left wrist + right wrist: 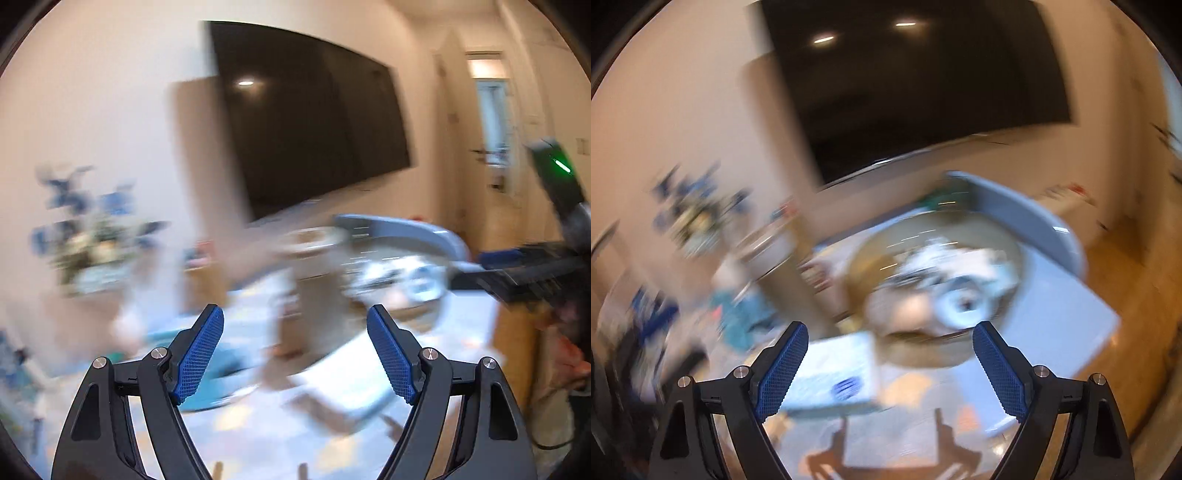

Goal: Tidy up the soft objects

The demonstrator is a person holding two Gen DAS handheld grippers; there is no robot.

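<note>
While both views smear with motion, we see our left gripper (295, 321) spread wide with nothing between its blue pads (201, 356), and our right gripper (890, 338) likewise spread and empty. Beyond the right one a round basket (1015, 240) holds a heap of pale soft things (945, 280), on a light mat (1067, 317). A dark screen (306, 122) hangs on the wall behind.

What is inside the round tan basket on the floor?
The basket holds a jumble of white and grey soft things, too blurred to identify. Anything underneath them is hidden.
</note>
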